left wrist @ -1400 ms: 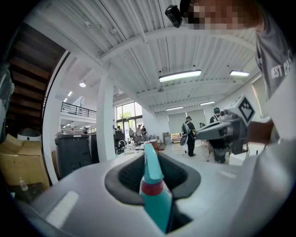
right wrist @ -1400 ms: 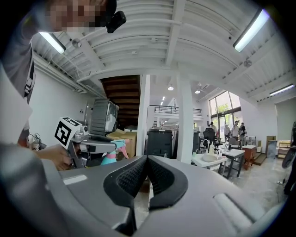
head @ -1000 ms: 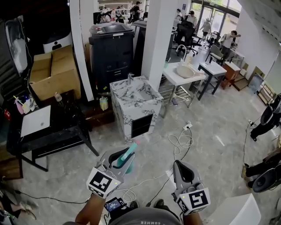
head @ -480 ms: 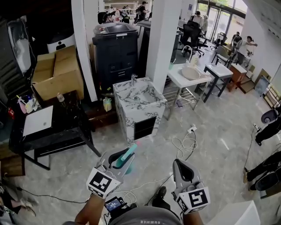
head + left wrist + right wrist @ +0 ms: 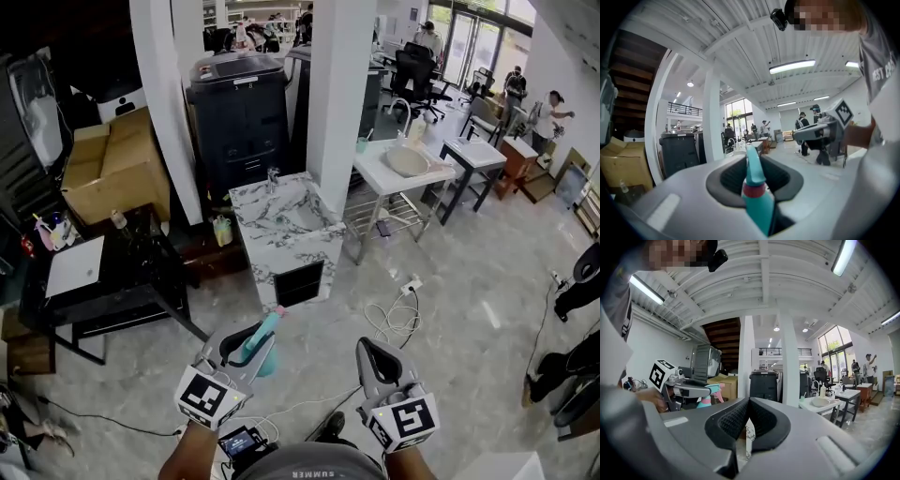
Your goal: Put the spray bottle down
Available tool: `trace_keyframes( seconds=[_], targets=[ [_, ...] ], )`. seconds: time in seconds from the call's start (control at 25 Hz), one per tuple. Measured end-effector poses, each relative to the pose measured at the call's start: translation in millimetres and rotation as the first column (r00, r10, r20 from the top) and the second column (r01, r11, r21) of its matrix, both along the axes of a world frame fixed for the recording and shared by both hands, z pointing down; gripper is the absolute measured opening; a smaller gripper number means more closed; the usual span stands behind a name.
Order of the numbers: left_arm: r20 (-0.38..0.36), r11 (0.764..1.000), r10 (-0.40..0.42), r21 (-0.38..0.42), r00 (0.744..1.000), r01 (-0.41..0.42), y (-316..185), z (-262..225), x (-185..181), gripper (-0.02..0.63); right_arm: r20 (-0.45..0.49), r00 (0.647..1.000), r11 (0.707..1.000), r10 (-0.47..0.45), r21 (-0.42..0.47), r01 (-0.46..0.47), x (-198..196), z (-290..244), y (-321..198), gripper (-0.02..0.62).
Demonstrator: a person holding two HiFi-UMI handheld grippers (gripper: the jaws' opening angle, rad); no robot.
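A teal spray bottle with a pink collar and pink nozzle tip sticks up and forward out of my left gripper, which is shut on the bottle's neck. In the left gripper view the bottle fills the gap between the dark pads, nozzle pointing ahead. My right gripper hangs level beside it, to the right, shut with nothing in it. Its pads meet at the tip in the right gripper view, where the left gripper and the bottle show at the left. Both are held in the air over the floor.
A marble-patterned sink cabinet stands straight ahead by a white column. At the left stand a black table and a cardboard box, at the right a white table with a basin. Cables lie on the floor.
The whole view has shifted as the person walks across the room. Both grippers have moved a little left and down in the head view, the bottle still in the left one.
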State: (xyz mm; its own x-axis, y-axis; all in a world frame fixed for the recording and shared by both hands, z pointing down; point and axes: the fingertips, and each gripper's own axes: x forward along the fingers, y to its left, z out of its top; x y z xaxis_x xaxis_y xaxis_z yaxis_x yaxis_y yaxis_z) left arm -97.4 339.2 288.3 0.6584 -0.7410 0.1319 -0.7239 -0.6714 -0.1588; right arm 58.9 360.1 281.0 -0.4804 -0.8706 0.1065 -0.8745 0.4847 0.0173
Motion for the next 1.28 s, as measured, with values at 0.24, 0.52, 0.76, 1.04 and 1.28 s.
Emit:
trace_keyframes(
  seconds=[0.24,0.52,0.76,1.04,1.28],
  targets=[
    [0.021,0.999,-0.037,-0.004,0.999,0.037,-32,0,49,0.084,0.027,0.998,0.998,-0.055,-0.006,0.055,44,5,-39,0.000],
    [0.049,0.997,-0.073,-0.009,0.996,0.073,-65,-10,98,0.084,0.058,0.994,0.996,-0.091,-0.004,0.091,92,1,-77,0.001],
    [0.047,0.996,-0.092,0.000,0.995,0.092,-92,-19,133,0.084,0.058,0.993,0.995,-0.104,0.008,0.104,138,2,-101,0.002],
    [0.053,0.996,-0.091,0.013,0.994,0.091,-115,-26,159,0.084,0.071,0.993,0.996,-0.094,-0.001,0.095,166,5,-122,0.002],
    [0.053,0.997,-0.078,0.008,0.996,0.077,-151,-18,170,0.084,0.078,0.996,0.998,-0.050,-0.019,0.051,186,11,-146,0.002]
  ],
)
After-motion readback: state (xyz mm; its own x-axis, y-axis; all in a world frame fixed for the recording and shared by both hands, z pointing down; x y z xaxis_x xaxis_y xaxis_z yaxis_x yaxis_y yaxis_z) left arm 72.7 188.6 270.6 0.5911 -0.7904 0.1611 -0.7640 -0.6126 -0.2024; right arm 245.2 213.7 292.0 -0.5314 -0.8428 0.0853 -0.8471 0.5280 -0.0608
